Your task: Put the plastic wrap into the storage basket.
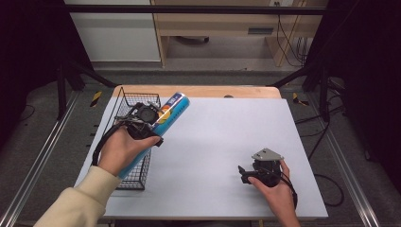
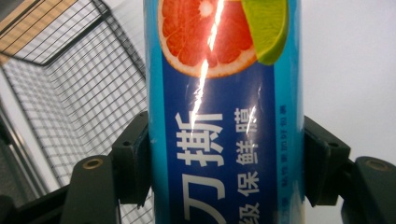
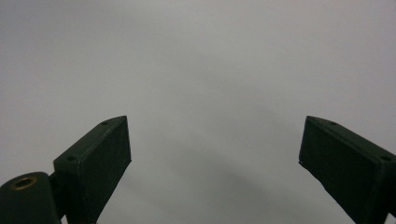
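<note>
i hold the blue box point(image 1: 161, 124) in my left gripper point(image 1: 145, 115), the jaws pressed on its two long sides, and its long axis lies slanted over the right rim of the wire basket point(image 1: 124, 101), the far end up toward the middle of the table point(image 1: 227, 132). my right gripper point(image 1: 249, 174) rests well apart on the grey table with jaws open and empty, so the left hand is the one to place the box; behind the table i see a floor and wooden furniture.

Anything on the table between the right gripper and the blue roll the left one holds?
No. In the high view, bare white tabletop separates the right gripper from the blue roll in the left gripper.
</note>
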